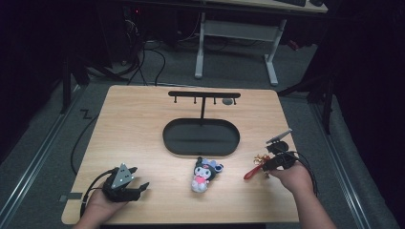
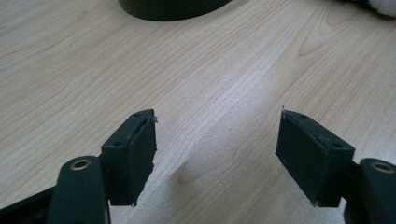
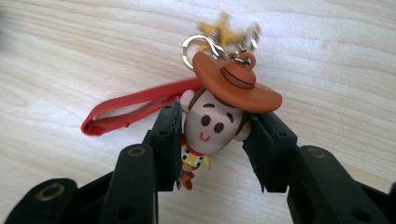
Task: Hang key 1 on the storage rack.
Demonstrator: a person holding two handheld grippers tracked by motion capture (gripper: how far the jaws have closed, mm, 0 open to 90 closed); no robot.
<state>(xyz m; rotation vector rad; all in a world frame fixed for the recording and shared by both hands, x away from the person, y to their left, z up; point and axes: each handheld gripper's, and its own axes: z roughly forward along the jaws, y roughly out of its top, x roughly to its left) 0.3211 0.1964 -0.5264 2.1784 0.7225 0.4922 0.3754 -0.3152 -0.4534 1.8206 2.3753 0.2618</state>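
My right gripper (image 3: 212, 133) is shut on a cowboy figure keychain (image 3: 215, 114) with a brown hat, squeezing its head between the pads. A gold star charm (image 3: 224, 30) and a red strap (image 3: 128, 112) hang from it. In the high view the right gripper (image 1: 277, 161) sits near the table's right edge, with the red strap (image 1: 251, 172) trailing left. My left gripper (image 1: 136, 191) rests at the front left, and in the left gripper view (image 2: 217, 144) its jaws stand open over bare wood. A plush toy keychain (image 1: 204, 174) with a dark hood and pink front lies at front centre.
A black stand with an oval base (image 1: 200, 137) and a hook bar (image 1: 204, 95) stands at the table's middle back. Its base edge (image 2: 173, 9) shows at the top of the left gripper view. Beyond the table is a desk frame (image 1: 234, 33) with cables on the floor.
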